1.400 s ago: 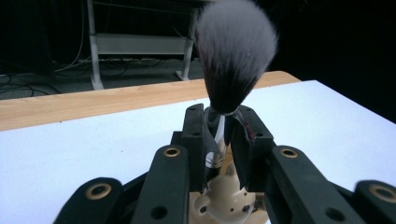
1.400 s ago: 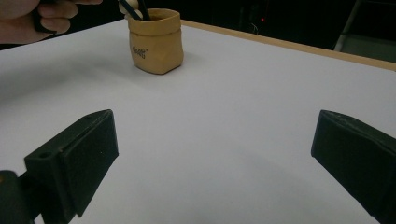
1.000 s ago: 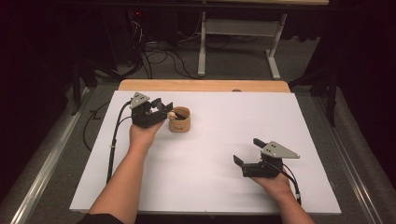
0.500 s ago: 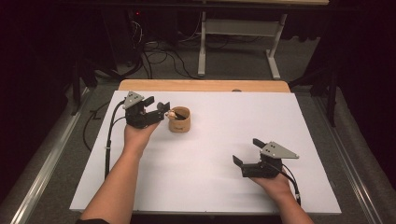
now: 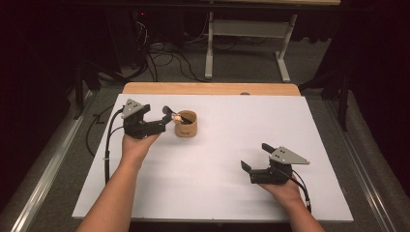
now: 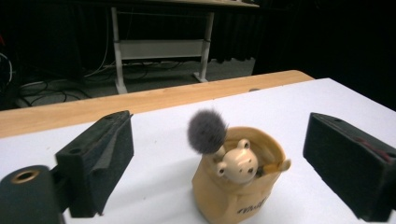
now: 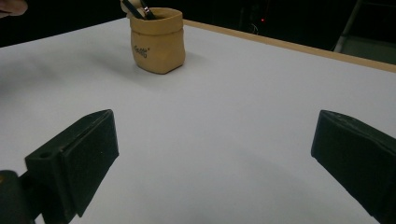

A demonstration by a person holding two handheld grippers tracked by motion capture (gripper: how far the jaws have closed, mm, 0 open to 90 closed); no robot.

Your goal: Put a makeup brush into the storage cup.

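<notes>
Nearest the person, the right gripper (image 5: 258,169) rests low on the smooth white table (image 5: 232,193) at the near right with its black foam-padded jaws spread and nothing between them, and it is best kept parked there, clear of the work. Farther off at the left, the left gripper (image 5: 164,119) has just been opening its jaws, which now stand wide with nothing pinched. It should draw straight back so a pad does not catch the fluffy grey brush (image 6: 207,132) leaning out of the soft tan pouch (image 6: 233,196), a squat, slumped cup with a glossy cream bear head (image 6: 238,163) at its rim.
</notes>
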